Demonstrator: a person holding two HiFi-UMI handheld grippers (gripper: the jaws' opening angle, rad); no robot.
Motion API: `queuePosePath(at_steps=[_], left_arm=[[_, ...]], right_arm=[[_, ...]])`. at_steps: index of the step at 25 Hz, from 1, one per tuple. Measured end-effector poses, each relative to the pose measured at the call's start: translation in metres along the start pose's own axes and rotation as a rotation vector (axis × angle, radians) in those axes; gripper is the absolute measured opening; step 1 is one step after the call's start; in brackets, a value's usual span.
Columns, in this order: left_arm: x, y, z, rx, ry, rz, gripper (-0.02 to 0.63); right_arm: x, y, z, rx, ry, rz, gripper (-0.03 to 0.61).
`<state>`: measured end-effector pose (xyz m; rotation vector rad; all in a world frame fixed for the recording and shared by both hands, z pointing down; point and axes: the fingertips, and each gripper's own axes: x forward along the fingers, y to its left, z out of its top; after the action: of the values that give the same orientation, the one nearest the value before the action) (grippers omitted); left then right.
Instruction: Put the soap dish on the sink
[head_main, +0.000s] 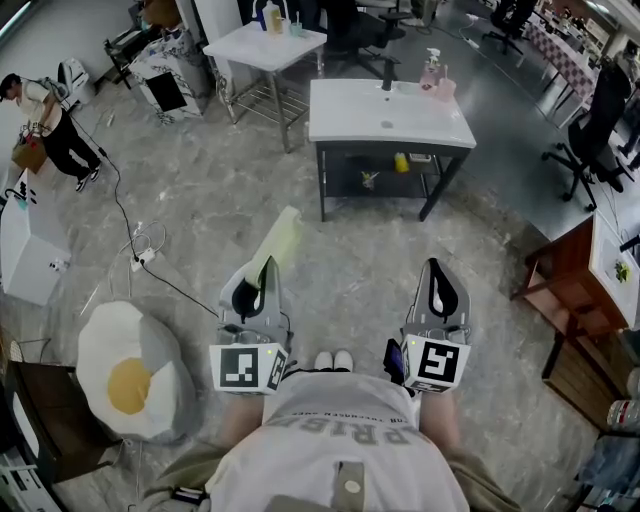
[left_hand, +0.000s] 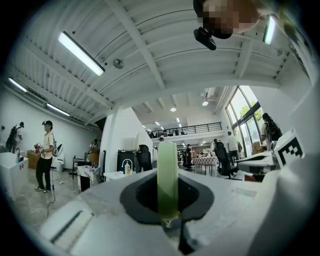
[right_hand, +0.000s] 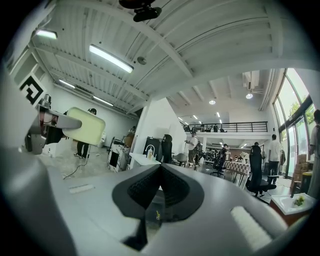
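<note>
My left gripper (head_main: 260, 268) is shut on a pale green soap dish (head_main: 276, 242), held by its near edge so the flat dish sticks out forward. In the left gripper view the soap dish (left_hand: 167, 177) stands edge-on between the closed jaws. The right gripper view shows the soap dish (right_hand: 85, 126) from the side at upper left. My right gripper (head_main: 438, 268) is shut with nothing in it, level beside the left one. The white sink (head_main: 385, 112) stands on a dark frame several steps ahead, with a black tap (head_main: 388, 74) at its back edge.
A pink-and-white bottle (head_main: 433, 74) stands at the sink's back right. A white table (head_main: 264, 44) with bottles is behind it to the left. An egg-shaped cushion (head_main: 130, 370) lies at my left, a cable (head_main: 125, 215) crosses the floor, and a wooden desk (head_main: 575, 285) stands at the right.
</note>
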<state>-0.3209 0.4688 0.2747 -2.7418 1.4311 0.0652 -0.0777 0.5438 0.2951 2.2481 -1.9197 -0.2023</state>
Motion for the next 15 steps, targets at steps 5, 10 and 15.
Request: queuePosePath(at_steps=[5, 10, 15], left_arm=[[0.002, 0.002, 0.0, 0.006, 0.0, 0.005, 0.021], [0.004, 0.006, 0.001, 0.022, -0.006, 0.021, 0.02], [0.013, 0.007, 0.006, 0.038, -0.007, 0.035, 0.02]], right_arm=[[-0.002, -0.01, -0.004, 0.063, -0.024, -0.023, 0.0], [-0.009, -0.03, -0.006, 0.19, -0.073, -0.039, 0.038], [-0.007, -0.049, -0.004, 0.215, -0.101, -0.051, 0.226]])
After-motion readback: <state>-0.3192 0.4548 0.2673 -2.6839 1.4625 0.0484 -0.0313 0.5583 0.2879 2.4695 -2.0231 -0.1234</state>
